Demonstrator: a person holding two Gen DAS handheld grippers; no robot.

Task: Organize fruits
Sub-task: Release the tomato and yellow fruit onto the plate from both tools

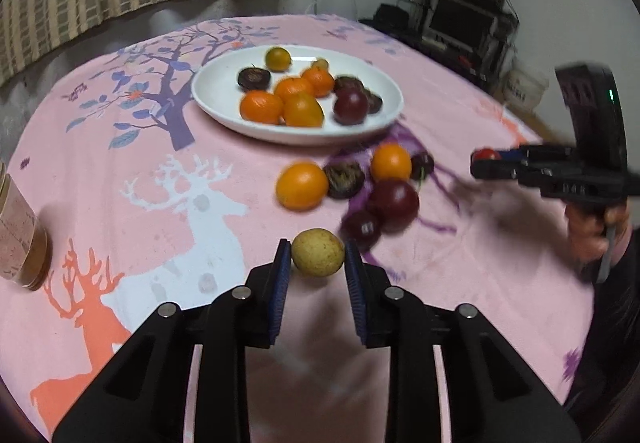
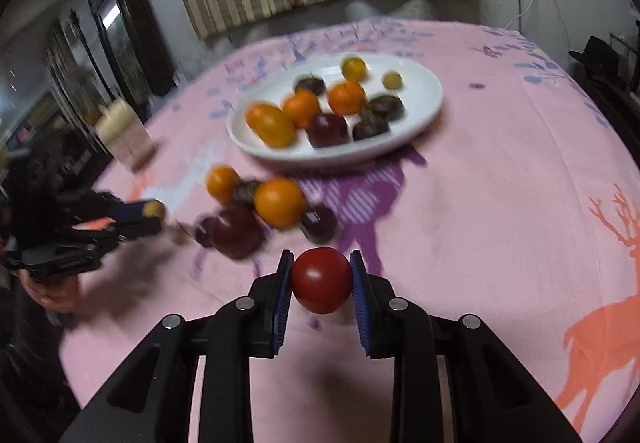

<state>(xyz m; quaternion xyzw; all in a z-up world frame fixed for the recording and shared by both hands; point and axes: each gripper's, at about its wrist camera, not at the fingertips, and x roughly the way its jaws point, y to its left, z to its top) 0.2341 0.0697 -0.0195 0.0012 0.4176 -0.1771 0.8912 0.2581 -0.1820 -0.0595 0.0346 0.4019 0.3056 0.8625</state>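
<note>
The left tongs (image 1: 318, 255) pinch a small yellow-green fruit (image 1: 318, 252) between their blue pads, one pad on each side. The fruit is slightly oval, with its long axis running across from pad to pad; it is held above the counter (image 1: 460, 115), which is covered by a pink cloth printed with deer and trees.

The right tongs (image 2: 321, 279) pinch a red tomato (image 2: 321, 280) in the same manner, pads pressed on its left and right sides. The tomato is nearly round, a little taller than wide in the right wrist view, with its narrower end pointing down toward the cloth.

A white oval plate (image 1: 216, 91) sits farther back on the counter. Its long axis runs left to right in the left wrist view. It holds several oranges, dark purple fruits and two small yellowish fruits.

Between the plate and the tongs, a loose cluster of fruit lies on the cloth: two oranges (image 1: 302, 186), and dark purple plums (image 1: 393, 203) touching one another.

A jar (image 1: 20, 239) stands near the left edge of the counter.
</note>
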